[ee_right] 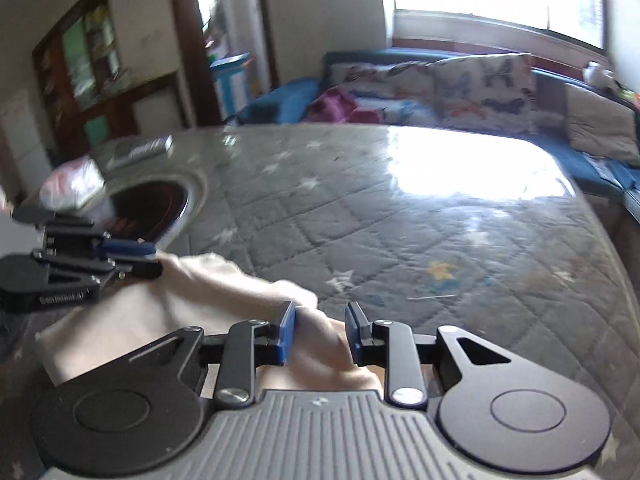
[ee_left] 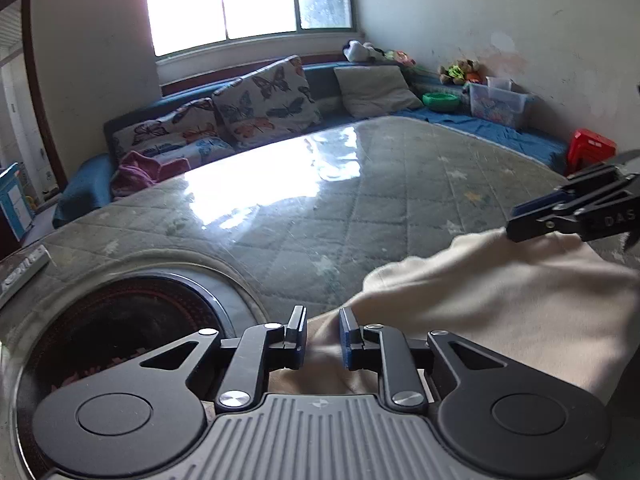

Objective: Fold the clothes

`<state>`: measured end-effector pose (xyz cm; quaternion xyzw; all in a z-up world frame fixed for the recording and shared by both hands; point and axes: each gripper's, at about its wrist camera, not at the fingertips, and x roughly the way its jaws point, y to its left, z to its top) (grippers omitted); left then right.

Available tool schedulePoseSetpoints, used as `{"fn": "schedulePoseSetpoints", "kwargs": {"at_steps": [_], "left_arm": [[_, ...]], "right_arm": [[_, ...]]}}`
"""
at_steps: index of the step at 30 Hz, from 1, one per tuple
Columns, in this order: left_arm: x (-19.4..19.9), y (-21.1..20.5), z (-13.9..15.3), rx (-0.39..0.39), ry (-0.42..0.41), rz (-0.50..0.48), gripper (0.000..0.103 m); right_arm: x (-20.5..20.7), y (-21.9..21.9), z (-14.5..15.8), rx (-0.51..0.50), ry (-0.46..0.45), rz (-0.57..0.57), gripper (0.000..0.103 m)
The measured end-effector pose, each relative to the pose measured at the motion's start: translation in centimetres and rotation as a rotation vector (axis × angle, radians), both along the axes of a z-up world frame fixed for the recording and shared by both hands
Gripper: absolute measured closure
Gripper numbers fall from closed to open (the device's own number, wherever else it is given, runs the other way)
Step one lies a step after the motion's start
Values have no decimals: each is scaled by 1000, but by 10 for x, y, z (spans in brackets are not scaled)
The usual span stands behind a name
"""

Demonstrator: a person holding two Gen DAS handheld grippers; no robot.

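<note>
A cream garment (ee_left: 500, 296) lies on a quilted grey table cover (ee_left: 320, 208) under clear plastic. My left gripper (ee_left: 323, 334) has its jaws a little apart around a fold of the cream cloth, pads close to it on both sides. My right gripper (ee_right: 320, 332) has its jaws wider apart, with the garment (ee_right: 224, 292) bunched between them. The right gripper shows in the left wrist view (ee_left: 576, 208) at the garment's far edge. The left gripper shows in the right wrist view (ee_right: 132, 258) at the other end of the cloth.
A round black induction cooktop (ee_left: 120, 320) is set into the table at the left, with a remote (ee_left: 24, 276) beside it. A blue sofa with butterfly cushions (ee_left: 264, 96) runs behind the table. A red stool (ee_left: 590, 150) stands at the right.
</note>
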<state>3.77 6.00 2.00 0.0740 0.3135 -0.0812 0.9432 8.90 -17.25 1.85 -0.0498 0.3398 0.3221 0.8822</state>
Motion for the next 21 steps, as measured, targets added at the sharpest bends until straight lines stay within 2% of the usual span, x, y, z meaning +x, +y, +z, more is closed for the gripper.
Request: {"fn": "schedulePoseSetpoints", "kwargs": {"at_steps": [3,7,10,15,21], "left_arm": [[-3,1,11,-48,-14,14,85],[-9,-14,23,-121,-14,-52,86],[-4,-29,18,-152,20,-91,87],[21,-34,0,-157,95,-35,87],[17,-32,1,-152,85,-27,87]], "right_arm": [[-5,-8,6,33,-14,-8,78],[-8,-5,11,41,-11,22,79],[-3,8,7,18,-3,45,79],[2,18,-3,-24,2,26,81],[-5,0,8,0,-29,-2,81]]}}
